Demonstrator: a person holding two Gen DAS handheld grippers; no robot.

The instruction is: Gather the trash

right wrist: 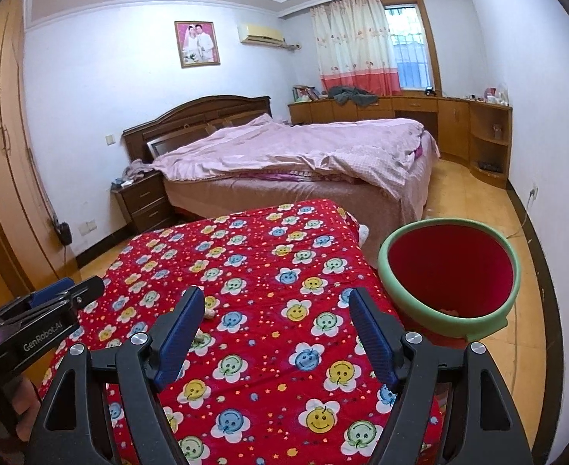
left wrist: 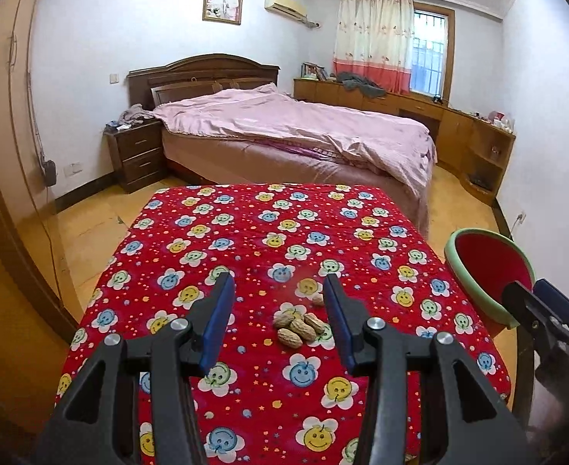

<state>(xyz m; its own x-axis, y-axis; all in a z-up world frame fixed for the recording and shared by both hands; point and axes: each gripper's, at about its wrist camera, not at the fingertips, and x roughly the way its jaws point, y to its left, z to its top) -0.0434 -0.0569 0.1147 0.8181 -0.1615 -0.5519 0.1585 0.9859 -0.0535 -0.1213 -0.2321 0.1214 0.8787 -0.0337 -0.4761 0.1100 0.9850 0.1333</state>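
A small heap of peanuts in their shells lies on the red flower-print tablecloth; one more peanut sits just behind it. My left gripper hovers open over the heap, nothing between its blue pads. At the table's right edge stands a red bin with a green rim. In the right wrist view the bin is just right of my open, empty right gripper, with a few shells at its bottom. Two peanuts peek out beside the right gripper's left finger.
The left gripper enters the right wrist view from the left; the right gripper shows at the right of the left wrist view. Beyond the table stand a bed, a nightstand and low wooden cabinets.
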